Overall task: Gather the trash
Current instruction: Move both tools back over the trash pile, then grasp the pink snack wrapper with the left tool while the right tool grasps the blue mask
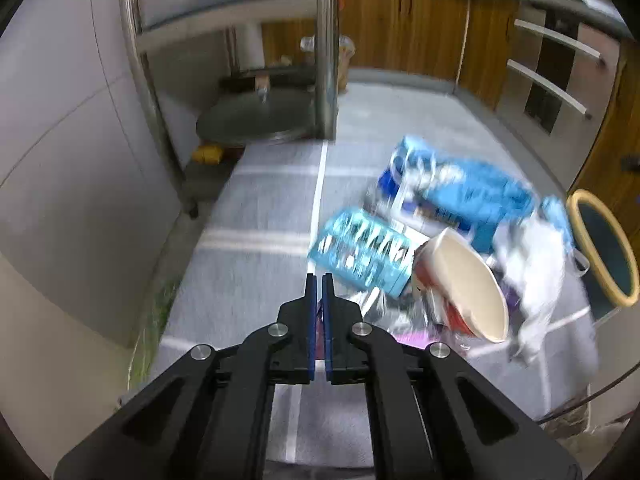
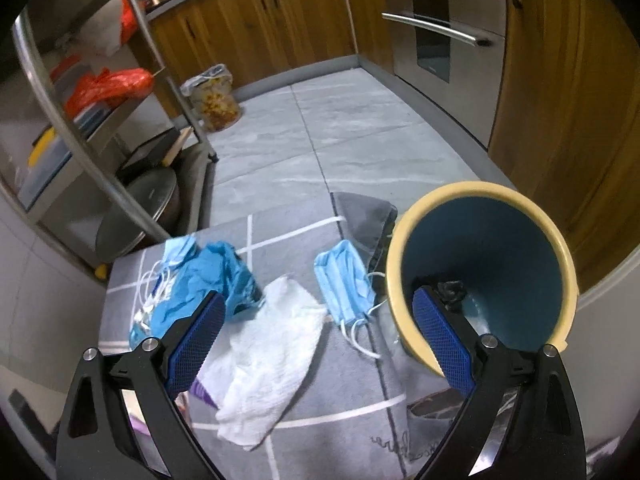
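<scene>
Although the left wrist view is smeared by motion blur, the left gripper [image 1: 319, 280] plainly has its blue pads pressed nearly together, and whether anything is pinched between them cannot be told. It hangs over a grey mat [image 1: 260, 216], just left of a trash heap: a blue plastic bottle [image 1: 362, 252], a paper cup [image 1: 466, 284] lying on its side, blue wrappers [image 1: 472, 192] and white tissue [image 1: 536, 276]. The bin [image 1: 606, 246] shows only at the right edge.

In the right wrist view, the right gripper [image 2: 320, 304] is spread wide and grips nothing. One finger sits above a crumpled blue wrapper [image 2: 208, 276], the other over the bin's yellow rim [image 2: 400, 280]. Between them lie a white paper towel [image 2: 272, 352] and a blue face mask [image 2: 346, 280]. This view alone looks into the bin, where dark scraps [image 2: 452, 292] lie at the bottom.
</scene>
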